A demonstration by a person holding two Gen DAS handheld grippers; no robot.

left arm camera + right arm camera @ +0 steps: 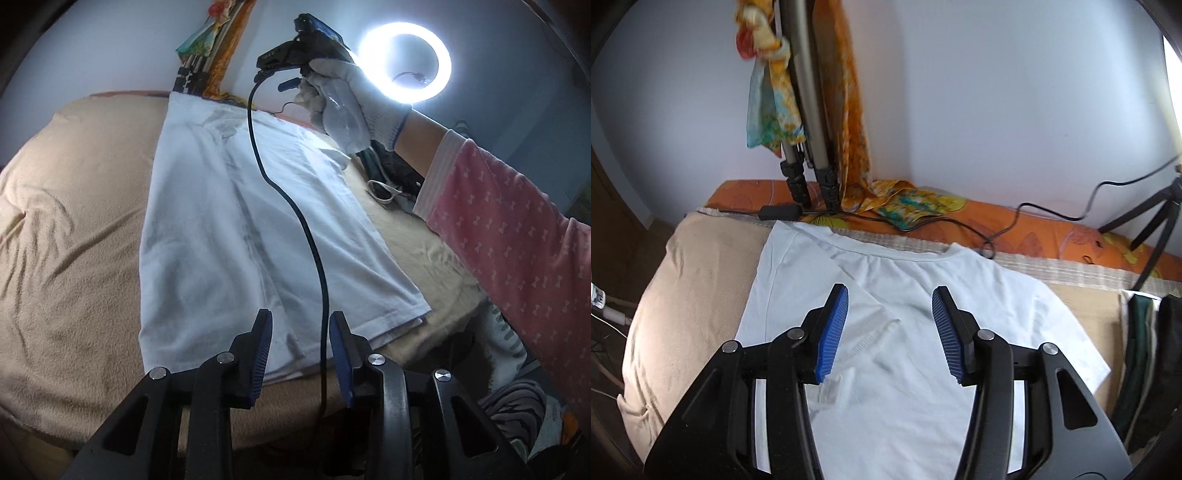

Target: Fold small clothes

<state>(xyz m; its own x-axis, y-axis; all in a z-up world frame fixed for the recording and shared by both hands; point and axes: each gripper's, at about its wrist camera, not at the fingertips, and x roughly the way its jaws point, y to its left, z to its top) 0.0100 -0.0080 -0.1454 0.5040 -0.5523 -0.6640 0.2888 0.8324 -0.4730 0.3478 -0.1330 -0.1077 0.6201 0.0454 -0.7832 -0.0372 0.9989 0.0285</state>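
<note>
shirt: i see a white t-shirt (pixel 905 295) lying flat on the beige blanket (pixel 701 280) that covers the bed, near the wall end.
long axis: it runs from the neckline (pixel 886 254) at the far side, by the orange patterned cover (pixel 1034 225), back toward me and under the right gripper.
pointing: collar away from me, hem toward me; from the left wrist the shirt (pixel 236 229) lies as a long strip slanting from upper left to lower right.
fold: its left sleeve (pixel 860 306) is turned inward over the chest, stitched edge showing; the right sleeve (pixel 1071 347) lies spread out flat.
left gripper: my left gripper (pixel 301 332) hangs over the near hem, fingers (pixel 264 343) parted with nothing pinched between them; a black cable (pixel 288 199) droops through the gap.
right gripper: my right gripper (pixel 890 328) is above the chest, its blue pads (pixel 833 332) spread apart, nothing held and no cloth touching them that i can see.
right hand: a white-gloved hand (pixel 354 103) with a pink patterned sleeve (pixel 517 236) holds the right tool high, in front of the ring light (pixel 406 62).
hidden: the hem is cut off behind the gripper body in the right view.
hard to tell: glare from the ring light washes out the glove's edge; a dark pile (pixel 1148 362) at the right rim i cannot identify.
</note>
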